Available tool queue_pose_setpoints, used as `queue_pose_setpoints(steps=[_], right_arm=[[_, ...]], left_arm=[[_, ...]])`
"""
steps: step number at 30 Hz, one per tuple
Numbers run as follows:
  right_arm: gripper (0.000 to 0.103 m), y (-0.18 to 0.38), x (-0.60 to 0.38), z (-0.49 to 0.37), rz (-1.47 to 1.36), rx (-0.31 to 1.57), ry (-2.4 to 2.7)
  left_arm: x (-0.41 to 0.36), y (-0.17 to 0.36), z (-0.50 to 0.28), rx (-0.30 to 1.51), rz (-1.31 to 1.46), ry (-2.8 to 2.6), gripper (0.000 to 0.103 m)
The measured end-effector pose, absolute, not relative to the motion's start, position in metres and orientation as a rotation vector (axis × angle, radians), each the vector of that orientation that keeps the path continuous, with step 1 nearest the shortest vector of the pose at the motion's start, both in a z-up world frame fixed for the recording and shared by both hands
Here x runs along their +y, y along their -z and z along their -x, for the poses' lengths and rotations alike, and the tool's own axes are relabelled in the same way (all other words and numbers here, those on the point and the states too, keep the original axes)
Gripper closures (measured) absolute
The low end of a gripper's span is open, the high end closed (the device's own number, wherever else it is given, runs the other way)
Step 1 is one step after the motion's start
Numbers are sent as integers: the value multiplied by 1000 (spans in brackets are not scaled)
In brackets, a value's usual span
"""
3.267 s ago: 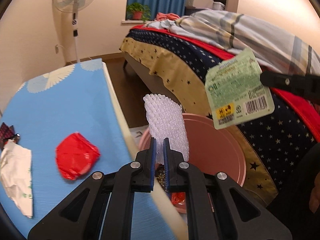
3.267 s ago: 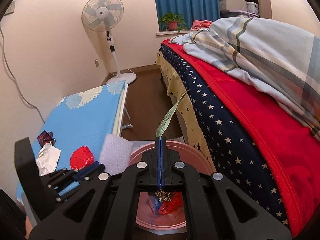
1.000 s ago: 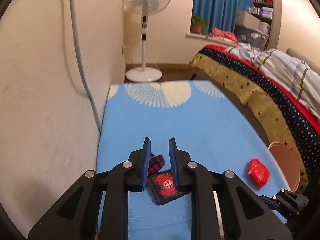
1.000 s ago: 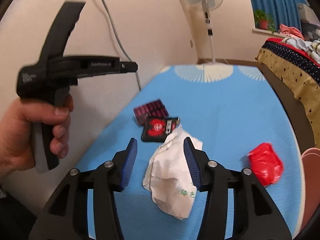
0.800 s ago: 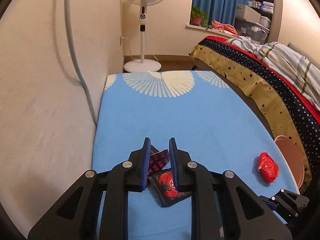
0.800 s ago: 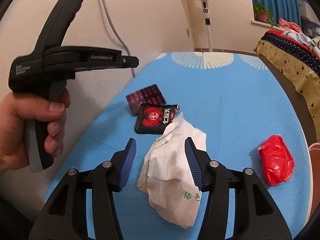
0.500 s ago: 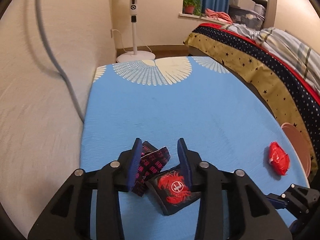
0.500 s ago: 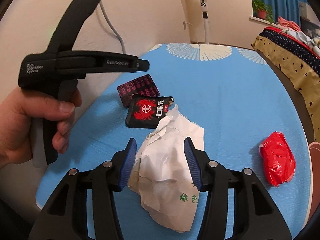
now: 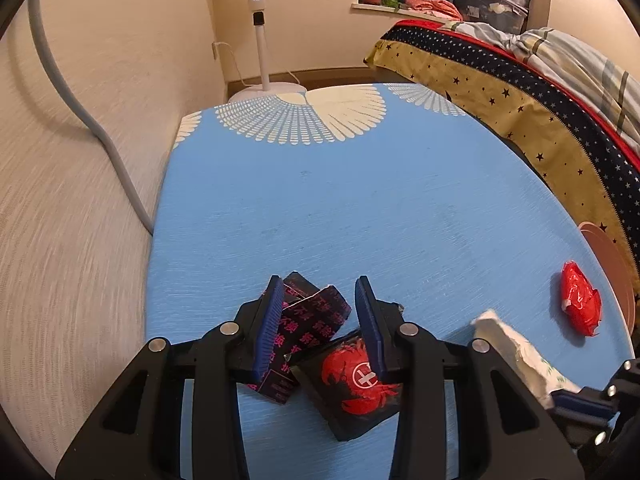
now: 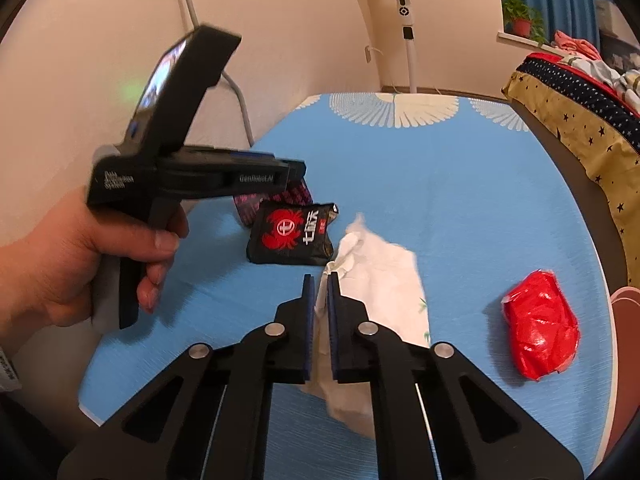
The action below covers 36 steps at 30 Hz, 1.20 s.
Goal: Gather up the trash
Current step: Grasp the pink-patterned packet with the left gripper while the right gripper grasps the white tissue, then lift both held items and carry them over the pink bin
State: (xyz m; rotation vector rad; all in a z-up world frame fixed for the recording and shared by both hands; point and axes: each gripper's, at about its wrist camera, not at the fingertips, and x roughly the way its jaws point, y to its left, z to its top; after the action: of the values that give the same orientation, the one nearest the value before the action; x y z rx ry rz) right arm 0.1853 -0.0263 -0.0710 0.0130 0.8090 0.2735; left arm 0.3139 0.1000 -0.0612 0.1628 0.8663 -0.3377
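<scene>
My left gripper (image 9: 320,292) is open, its jaws astride a black wrapper with pink print (image 9: 312,320) on the blue table (image 9: 360,200). A black packet with a red crab (image 9: 356,384) lies just below it, also in the right wrist view (image 10: 292,236). My right gripper (image 10: 320,280) is shut on a crumpled white paper bag (image 10: 384,280), which shows at the left wrist view's right edge (image 9: 516,352). A red crumpled wrapper (image 10: 540,324) lies to the right, also in the left wrist view (image 9: 580,304).
A pink bin's rim (image 9: 612,252) shows past the table's right edge. A bed with a starred cover (image 9: 540,120) stands to the right. A standing fan (image 9: 258,20) is at the far end. A wall with a grey cable (image 9: 80,112) runs along the left.
My right gripper has closed on the white paper bag. My left gripper has opened wider and moved down over the pink-print wrapper.
</scene>
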Motion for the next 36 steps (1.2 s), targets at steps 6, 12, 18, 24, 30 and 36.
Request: queue_pose_setpoints(steps=[6, 12, 18, 24, 30, 36], right_arm=[[99, 56, -39, -180, -38, 769, -285], [99, 47, -49, -174, -51, 749, -280], [99, 35, -55, -166, -46, 717, -280], [99, 19, -65, -158, -35, 678, -278], [99, -3, -83, -150, -24, 639, -265], [99, -25, -105, -138, -28, 608, -246]], left_arm=[[100, 57, -313, 872, -168, 330, 84], [104, 48, -311, 860, -174, 301, 102], [104, 33, -303, 827, -168, 278, 102], [98, 14, -291, 785, -162, 259, 102], [90, -9, -275, 742, -155, 249, 102], [71, -35, -253, 690, -156, 268, 102]])
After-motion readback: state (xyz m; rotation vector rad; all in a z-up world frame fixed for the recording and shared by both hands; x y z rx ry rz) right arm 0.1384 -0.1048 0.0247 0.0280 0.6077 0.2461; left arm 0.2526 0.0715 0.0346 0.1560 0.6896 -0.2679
